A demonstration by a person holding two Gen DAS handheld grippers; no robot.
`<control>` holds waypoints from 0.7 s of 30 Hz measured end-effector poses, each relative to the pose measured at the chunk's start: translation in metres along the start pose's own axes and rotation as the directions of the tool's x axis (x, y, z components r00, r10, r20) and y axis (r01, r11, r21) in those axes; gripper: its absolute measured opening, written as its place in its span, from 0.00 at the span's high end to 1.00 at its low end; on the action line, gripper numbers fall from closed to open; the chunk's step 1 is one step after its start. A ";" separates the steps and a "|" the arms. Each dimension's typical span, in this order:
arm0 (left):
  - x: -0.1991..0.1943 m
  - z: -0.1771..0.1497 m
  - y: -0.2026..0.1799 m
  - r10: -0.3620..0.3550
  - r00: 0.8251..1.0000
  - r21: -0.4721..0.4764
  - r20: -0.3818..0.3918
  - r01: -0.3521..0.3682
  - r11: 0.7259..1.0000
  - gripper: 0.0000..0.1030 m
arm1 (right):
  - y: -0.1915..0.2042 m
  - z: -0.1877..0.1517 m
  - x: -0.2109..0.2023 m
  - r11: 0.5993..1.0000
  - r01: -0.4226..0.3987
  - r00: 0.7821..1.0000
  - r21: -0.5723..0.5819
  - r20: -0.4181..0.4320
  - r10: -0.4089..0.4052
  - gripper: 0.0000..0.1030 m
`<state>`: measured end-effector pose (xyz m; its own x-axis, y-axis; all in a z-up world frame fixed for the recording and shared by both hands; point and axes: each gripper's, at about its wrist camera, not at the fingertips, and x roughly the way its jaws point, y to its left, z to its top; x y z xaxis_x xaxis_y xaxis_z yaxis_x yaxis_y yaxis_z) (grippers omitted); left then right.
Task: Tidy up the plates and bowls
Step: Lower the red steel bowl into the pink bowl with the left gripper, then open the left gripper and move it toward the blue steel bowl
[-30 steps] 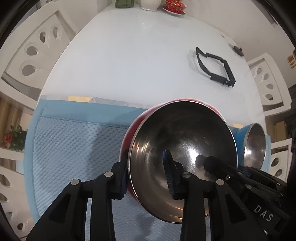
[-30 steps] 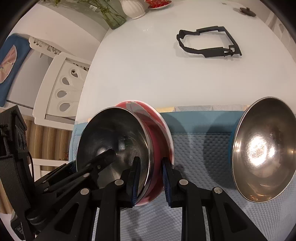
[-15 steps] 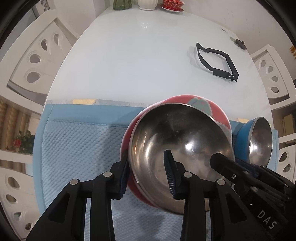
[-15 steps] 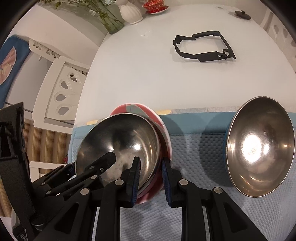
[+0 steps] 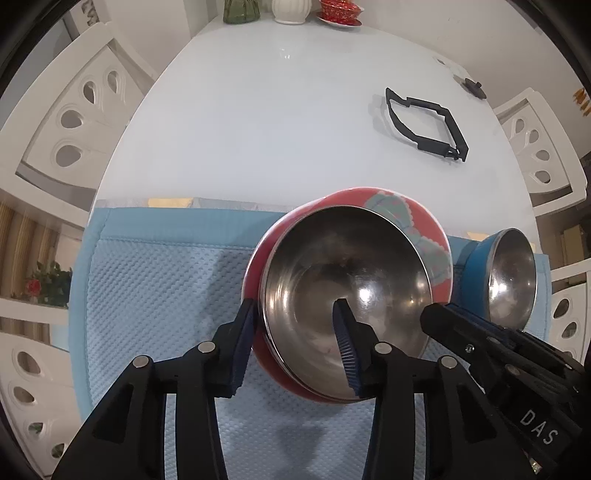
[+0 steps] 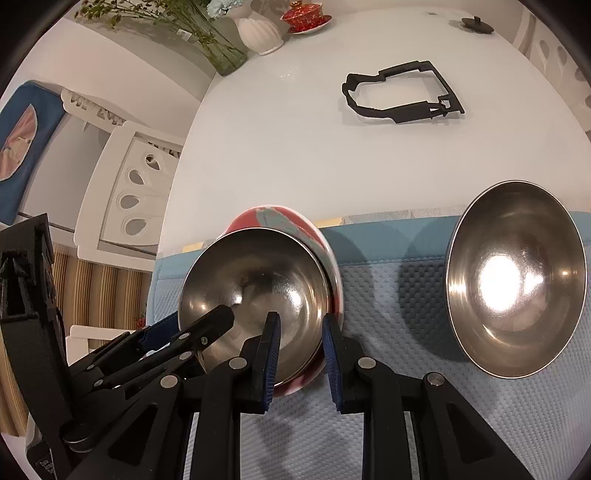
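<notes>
We look down along both tools at a steel bowl (image 5: 347, 284) nested inside a red patterned bowl (image 5: 424, 236), the pair resting on a blue mat (image 5: 155, 280) spread over the near part of the white bench (image 5: 266, 122). The left tool (image 5: 295, 343) straddles the near rim of the nested pair, one finger outside the red wall and the other inside the steel bowl; its jaws are opening, with both rims between them, and we cannot tell whether the pads press the walls. The right tool (image 6: 300, 354) is clamped together on the rim of the same pair, its inner finger inside the steel bowl and its outer finger against the red bowl's wall. A second steel bowl with a blue outside (image 6: 515, 280) sits on the mat, apart from the pair, on the right in both views. Farther back on the bare bench lies a black frame (image 6: 402, 94). At the far edge stand a white vase (image 6: 260, 31), a green glass vase (image 5: 242, 11) and a red lidded cup on a saucer (image 6: 304, 16). White chairs (image 5: 70, 122) flank the bench.
</notes>
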<state>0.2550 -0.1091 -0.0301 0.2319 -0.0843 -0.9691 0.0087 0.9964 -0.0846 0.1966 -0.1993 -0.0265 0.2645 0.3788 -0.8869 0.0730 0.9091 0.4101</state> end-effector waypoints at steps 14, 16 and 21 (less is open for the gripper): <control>-0.011 -0.008 -0.002 -0.005 1.000 -0.028 -0.002 0.005 1.000 0.49 | -0.005 -0.003 -0.014 1.000 -0.022 1.000 0.011 0.006 0.022 0.78; -0.015 -0.008 -0.004 -0.001 1.000 -0.029 0.006 0.001 1.000 0.43 | -0.008 -0.004 -0.020 1.000 -0.025 1.000 0.016 0.013 0.025 0.76; -0.023 -0.010 -0.015 0.007 1.000 -0.021 0.013 -0.007 1.000 0.36 | -0.019 -0.006 -0.035 0.999 -0.033 0.999 0.031 0.038 0.032 0.53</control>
<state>0.2394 -0.1223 -0.0089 0.2445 -0.0768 -0.9666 -0.0135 0.9965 -0.0826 0.1800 -0.2288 -0.0042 0.3029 0.4010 -0.8646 0.0941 0.8902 0.4458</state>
